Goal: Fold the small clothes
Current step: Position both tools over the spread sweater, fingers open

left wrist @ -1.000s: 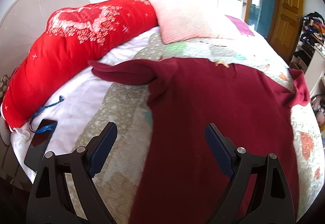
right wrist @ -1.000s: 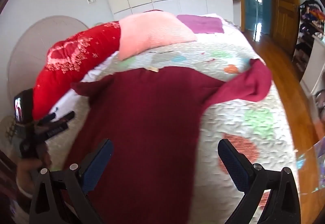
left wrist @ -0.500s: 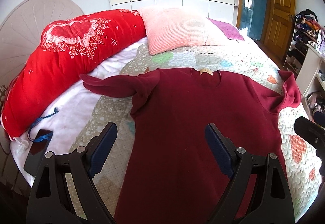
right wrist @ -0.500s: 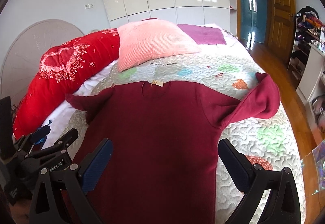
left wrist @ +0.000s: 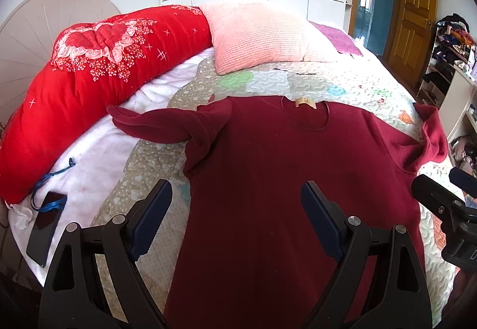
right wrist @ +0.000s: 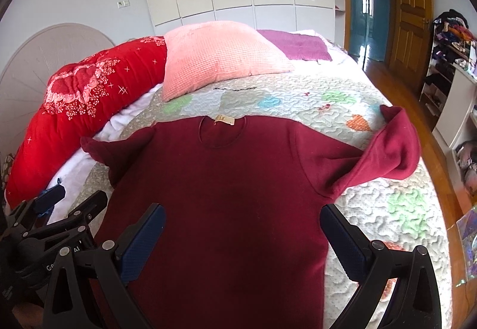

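Dark red, long-sleeved knit sweater (left wrist: pixel 283 180) lies spread flat on the quilted patchwork bedspread (left wrist: pixel 357 84), neckline with its tan label (right wrist: pixel 224 119) toward the head of the bed. One sleeve (left wrist: pixel 161 126) is twisted and reaches toward the bed's left edge; the other sleeve (right wrist: pixel 390 150) bunches up near the right edge. Above the hem end, the left gripper (left wrist: pixel 235 209) hangs with its blue-padded fingers (left wrist: pixel 152 209) spread apart, holding nothing. Beside it, the right gripper (right wrist: pixel 243 236) is likewise spread wide and empty over the sweater's body. A long red floral bolster (left wrist: pixel 98 60) and a pink ribbed pillow (right wrist: pixel 220 57) sit at the head. A dark phone (left wrist: pixel 44 224) lies by the left edge.
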Tool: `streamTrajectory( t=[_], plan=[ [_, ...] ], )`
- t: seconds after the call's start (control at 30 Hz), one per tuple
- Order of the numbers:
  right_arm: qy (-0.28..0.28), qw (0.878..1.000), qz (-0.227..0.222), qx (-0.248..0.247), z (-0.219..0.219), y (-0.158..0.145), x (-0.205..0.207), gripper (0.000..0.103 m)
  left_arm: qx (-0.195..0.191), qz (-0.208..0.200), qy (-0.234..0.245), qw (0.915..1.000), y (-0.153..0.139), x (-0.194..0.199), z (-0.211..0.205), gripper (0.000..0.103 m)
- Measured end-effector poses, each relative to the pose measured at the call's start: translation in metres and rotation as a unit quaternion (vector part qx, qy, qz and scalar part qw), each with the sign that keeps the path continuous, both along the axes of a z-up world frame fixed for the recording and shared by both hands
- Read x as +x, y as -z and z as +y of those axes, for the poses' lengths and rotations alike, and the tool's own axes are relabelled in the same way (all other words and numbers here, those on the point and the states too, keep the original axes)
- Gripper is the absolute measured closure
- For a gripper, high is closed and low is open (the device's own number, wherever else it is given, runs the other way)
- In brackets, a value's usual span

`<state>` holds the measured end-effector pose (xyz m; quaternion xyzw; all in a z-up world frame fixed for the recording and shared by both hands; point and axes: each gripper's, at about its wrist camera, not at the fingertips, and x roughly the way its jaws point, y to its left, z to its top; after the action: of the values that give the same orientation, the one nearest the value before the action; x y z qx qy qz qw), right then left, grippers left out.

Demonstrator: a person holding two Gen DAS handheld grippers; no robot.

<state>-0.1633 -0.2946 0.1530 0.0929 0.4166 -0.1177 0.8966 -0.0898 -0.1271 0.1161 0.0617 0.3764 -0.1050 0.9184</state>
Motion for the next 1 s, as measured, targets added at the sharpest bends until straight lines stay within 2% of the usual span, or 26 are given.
streamTrajectory(
  t=[0.33,1.0],
  plan=[
    [-0.001,1.0,0.008,-0.009,0.0,0.018,0.02,0.0,-0.005,0.017,0.0,0.9998,0.009,0.016,-0.007,0.015],
    [0.015,0.999,0.021,-0.026,-0.014,0.036,0.017,0.0,-0.012,0.03,0.008,0.9995,0.018,0.016,-0.022,0.015]
  ],
)
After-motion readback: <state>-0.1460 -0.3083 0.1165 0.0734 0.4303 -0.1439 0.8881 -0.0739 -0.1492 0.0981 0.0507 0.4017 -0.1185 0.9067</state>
